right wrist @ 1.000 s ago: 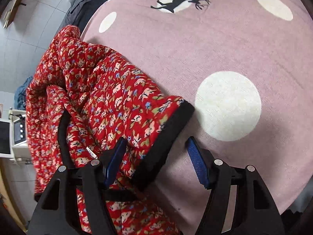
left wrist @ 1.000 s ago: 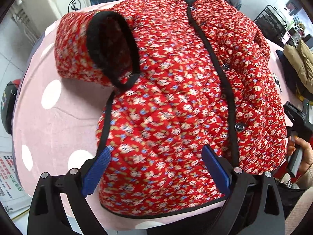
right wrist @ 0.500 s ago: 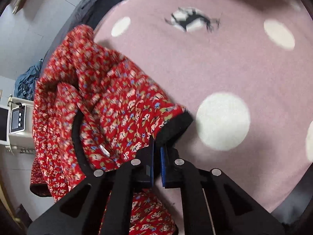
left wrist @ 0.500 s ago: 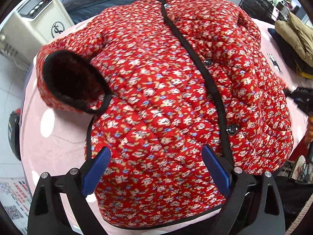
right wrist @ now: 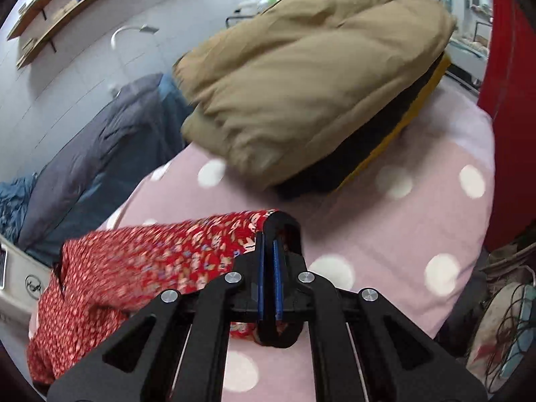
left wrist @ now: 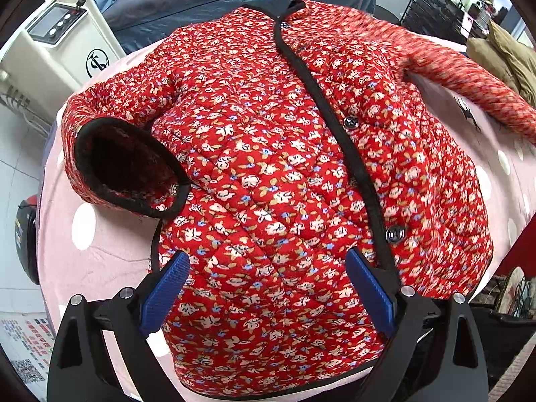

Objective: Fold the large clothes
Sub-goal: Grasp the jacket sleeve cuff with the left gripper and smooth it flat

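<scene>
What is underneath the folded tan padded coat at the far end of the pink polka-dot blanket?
The tan padded coat lies on a dark folded garment with a yellow edge, which rests on the pink blanket. Anything deeper in the stack is covered.

Red floral quilted jacket (left wrist: 268, 174) spread across centre frame on pink white-dotted blanket (left wrist: 100, 261), one sleeve (right wrist: 174, 244) stretched to the right, tan padded coat (right wrist: 301, 83) behind it upper right, white machine (left wrist: 57, 43) upper left.
</scene>
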Demonstrator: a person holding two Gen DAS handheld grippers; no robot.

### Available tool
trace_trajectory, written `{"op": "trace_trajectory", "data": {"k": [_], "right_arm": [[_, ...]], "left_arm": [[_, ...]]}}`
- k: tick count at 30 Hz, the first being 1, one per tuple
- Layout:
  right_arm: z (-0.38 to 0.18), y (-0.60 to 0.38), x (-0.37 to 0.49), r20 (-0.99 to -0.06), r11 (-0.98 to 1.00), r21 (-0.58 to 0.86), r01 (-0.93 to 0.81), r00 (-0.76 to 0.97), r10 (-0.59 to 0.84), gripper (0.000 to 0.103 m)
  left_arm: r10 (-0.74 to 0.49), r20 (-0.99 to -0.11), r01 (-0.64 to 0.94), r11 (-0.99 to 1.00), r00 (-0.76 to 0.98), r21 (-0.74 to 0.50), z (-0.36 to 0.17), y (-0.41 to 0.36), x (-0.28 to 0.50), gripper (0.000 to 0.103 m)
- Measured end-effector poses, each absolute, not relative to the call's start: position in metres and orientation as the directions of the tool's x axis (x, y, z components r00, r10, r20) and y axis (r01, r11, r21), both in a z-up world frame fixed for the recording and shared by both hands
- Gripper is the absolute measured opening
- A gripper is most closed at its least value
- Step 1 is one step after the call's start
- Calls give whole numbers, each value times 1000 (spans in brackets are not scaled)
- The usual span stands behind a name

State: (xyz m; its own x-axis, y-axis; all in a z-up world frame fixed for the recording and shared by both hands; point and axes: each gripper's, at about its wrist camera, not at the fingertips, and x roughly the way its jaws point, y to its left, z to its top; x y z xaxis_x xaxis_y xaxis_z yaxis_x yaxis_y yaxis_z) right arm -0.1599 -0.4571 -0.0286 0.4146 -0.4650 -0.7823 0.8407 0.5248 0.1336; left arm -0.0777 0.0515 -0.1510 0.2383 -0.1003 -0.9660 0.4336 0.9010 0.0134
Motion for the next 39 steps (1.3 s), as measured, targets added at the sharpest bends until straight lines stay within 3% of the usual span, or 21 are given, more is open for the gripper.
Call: {"op": "trace_trajectory", "data": {"k": [2, 7, 9, 10, 11, 12, 13, 19, 23, 29, 32, 35, 36, 37, 39], "right_arm": [[-22, -466, -156, -775, 533, 97, 840, 400, -489, 5], [-46, -453, -129, -848, 587, 109, 802, 383, -366, 5], [-65, -442, -123, -885, 612, 91, 785, 346, -312, 11], [-75, -433, -119, -901, 617, 90, 782, 327, -284, 25], [-82, -425, -117, -912, 617, 87, 782, 312, -267, 55], [-85, -420, -117, -916, 617, 82, 782, 304, -264, 66], [-88, -411, -121, -914, 619, 76, 781, 303, -270, 69], [-106, -342, -118, -938, 776, 68, 628, 305, -165, 69], [-135, -300, -115, -952, 834, 199, 515, 303, 39, 69], [-169, -272, -113, -942, 754, 318, 574, 284, 181, 69], [-173, -267, -116, -942, 733, 323, 599, 277, 189, 69], [-174, -261, -115, -944, 737, 318, 596, 272, 187, 69], [-174, -260, -115, -945, 742, 315, 592, 270, 185, 69], [-174, -259, -114, -946, 746, 311, 589, 267, 183, 69], [-176, -257, -112, -948, 751, 304, 585, 261, 180, 69]], "left_arm": [[-109, -965, 432, 902, 239, 6, -150, 49, -75, 92], [-140, -961, 461, 887, 237, -16, -145, 33, -72, 92], [-141, -961, 473, 881, 239, -12, -142, 28, -75, 92], [-140, -961, 479, 878, 239, -8, -142, 26, -76, 92], [-133, -961, 482, 876, 241, -1, -143, 26, -77, 92], [-126, -962, 482, 876, 242, 7, -143, 27, -78, 92], [-112, -963, 476, 879, 244, 18, -144, 31, -79, 92], [-69, -973, 379, 925, 219, 20, -155, 72, -74, 92], [-34, -972, 275, 961, 230, 31, -157, 102, -61, 92], [4, -957, 153, 987, 291, 51, -147, 127, -42, 92], [97, -943, 107, 985, 317, 138, -150, 134, -29, 92], [112, -939, 45, 990, 324, 134, -155, 147, -12, 91], [126, -934, 21, 990, 334, 141, -156, 151, -4, 86], [141, -930, 8, 988, 339, 153, -156, 154, 1, 73], [163, -923, -20, 986, 348, 166, -151, 164, 16, 56]]}}
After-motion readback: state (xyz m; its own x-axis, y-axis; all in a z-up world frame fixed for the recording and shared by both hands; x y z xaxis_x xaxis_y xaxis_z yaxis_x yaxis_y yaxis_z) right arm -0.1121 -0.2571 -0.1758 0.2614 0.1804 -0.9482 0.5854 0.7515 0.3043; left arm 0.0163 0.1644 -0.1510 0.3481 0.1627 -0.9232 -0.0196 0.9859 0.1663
